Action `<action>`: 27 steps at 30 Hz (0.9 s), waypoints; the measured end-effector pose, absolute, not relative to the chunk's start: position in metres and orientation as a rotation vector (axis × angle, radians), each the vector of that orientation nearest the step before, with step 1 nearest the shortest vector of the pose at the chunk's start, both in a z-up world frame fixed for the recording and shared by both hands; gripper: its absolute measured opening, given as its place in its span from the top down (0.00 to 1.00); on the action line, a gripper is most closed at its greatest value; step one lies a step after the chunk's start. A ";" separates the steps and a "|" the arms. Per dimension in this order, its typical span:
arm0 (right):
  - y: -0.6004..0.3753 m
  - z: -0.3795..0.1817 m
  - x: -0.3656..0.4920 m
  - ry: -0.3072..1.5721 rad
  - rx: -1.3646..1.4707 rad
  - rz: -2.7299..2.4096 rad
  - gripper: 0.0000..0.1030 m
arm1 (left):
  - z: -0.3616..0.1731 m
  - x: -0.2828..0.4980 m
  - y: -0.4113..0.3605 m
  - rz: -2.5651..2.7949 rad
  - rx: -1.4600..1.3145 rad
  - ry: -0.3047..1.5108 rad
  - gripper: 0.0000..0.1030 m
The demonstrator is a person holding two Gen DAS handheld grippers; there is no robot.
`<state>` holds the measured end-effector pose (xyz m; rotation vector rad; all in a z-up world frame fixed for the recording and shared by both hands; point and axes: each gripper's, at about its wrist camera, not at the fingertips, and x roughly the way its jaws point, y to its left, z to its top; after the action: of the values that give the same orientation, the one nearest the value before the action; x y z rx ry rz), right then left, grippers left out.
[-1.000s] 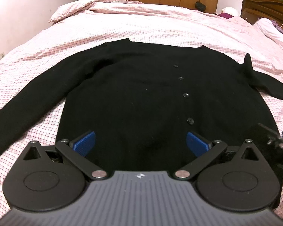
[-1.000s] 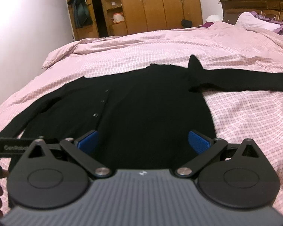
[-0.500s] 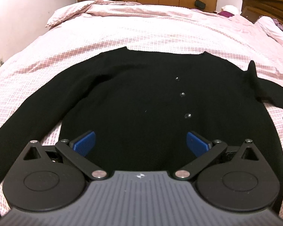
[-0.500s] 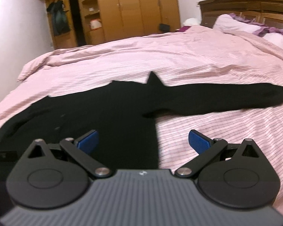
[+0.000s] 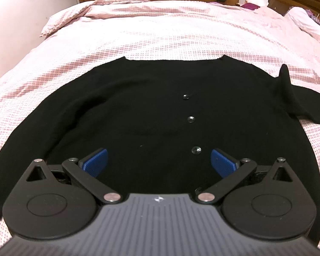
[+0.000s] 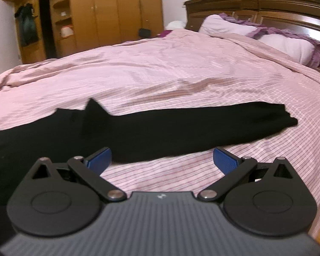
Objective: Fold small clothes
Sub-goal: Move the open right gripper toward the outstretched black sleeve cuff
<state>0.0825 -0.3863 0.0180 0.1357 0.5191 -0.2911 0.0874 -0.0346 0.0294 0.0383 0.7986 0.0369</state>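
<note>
Black knit cardigan [image 5: 151,111], spread flat and face up on the pink checked bedspread [image 5: 181,29], neckline toward the far edge of the bed, hem toward the near edge. Buttoned shut; three small dark buttons [image 5: 190,119] in a line down the front, slightly right of centre. Sleeves stretched out to both sides: left sleeve [image 5: 21,136] angling toward the near left edge, right sleeve [image 6: 202,125] lying straight toward the headboard side, cuff flat. Small peak of fabric [image 5: 284,79] standing up at the right shoulder.
</note>
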 end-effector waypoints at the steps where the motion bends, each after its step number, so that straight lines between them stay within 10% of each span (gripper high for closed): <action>1: -0.392 0.017 0.086 0.522 0.132 -0.303 0.00 | 0.028 0.090 -0.037 0.036 0.041 0.803 0.00; 27: -0.469 -0.032 0.148 0.625 0.194 -0.421 0.00 | -0.013 0.123 -0.056 0.051 0.087 0.915 0.00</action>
<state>0.1478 -0.4688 -0.0324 0.1938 0.6254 -0.4207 0.1232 -0.0558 -0.0131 0.0871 0.9150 0.0508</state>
